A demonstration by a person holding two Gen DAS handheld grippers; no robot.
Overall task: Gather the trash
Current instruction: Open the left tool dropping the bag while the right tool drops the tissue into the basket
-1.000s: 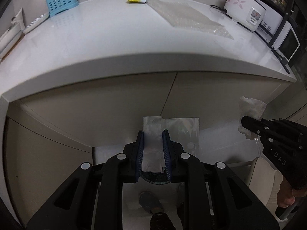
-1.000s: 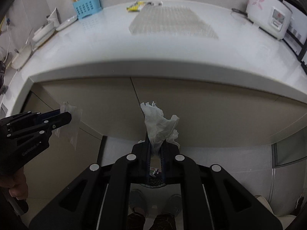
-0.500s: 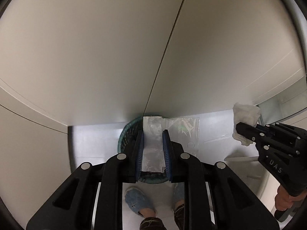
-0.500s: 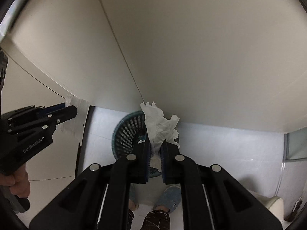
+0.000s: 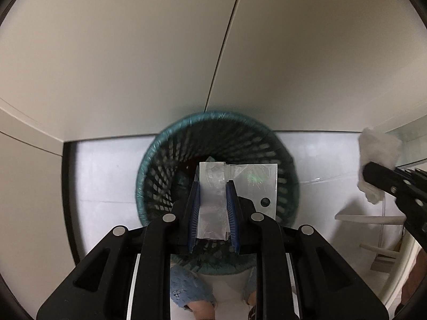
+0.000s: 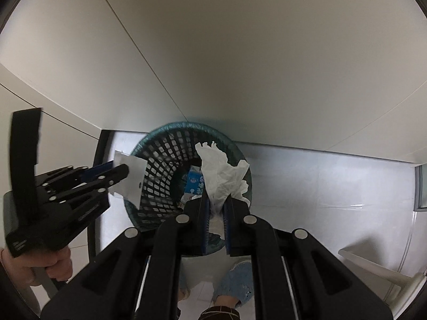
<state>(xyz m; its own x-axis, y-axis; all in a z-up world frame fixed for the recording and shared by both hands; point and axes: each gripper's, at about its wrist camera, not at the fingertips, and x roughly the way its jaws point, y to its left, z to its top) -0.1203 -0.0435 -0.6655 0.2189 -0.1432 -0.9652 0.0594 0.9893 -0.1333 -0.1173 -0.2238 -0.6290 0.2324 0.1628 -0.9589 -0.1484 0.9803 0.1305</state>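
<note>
A teal mesh waste basket [image 5: 157, 144] [image 6: 160, 144] stands on the pale floor against beige cabinet doors. My left gripper [image 5: 213, 184] points steeply down over its mouth, shut on a clear plastic bag [image 5: 250, 176] that spreads to the right of the fingers. My right gripper [image 6: 216, 200] hangs over the basket's right side, shut on a crumpled white tissue [image 6: 221, 170]. The right wrist view shows the left gripper [image 6: 125, 170] and its plastic bag [image 6: 132, 178] at the basket's left rim. The right gripper [image 5: 367, 169] with the tissue [image 5: 379, 144] appears at the left wrist view's right edge. A blue-and-white wrapper [image 6: 194, 182] lies inside the basket.
Beige cabinet doors [image 5: 133, 53] rise directly behind the basket. The person's blue slippers [image 6: 240, 280] stand just in front of it. A white plastic stool or rack [image 5: 373, 240] sits on the floor to the right. A hand [image 6: 53, 266] grips the left tool's handle.
Both grippers dropped from counter height to just above the basket. The counter top left the view, and the basket grew large under the held plastic bag and tissue.
</note>
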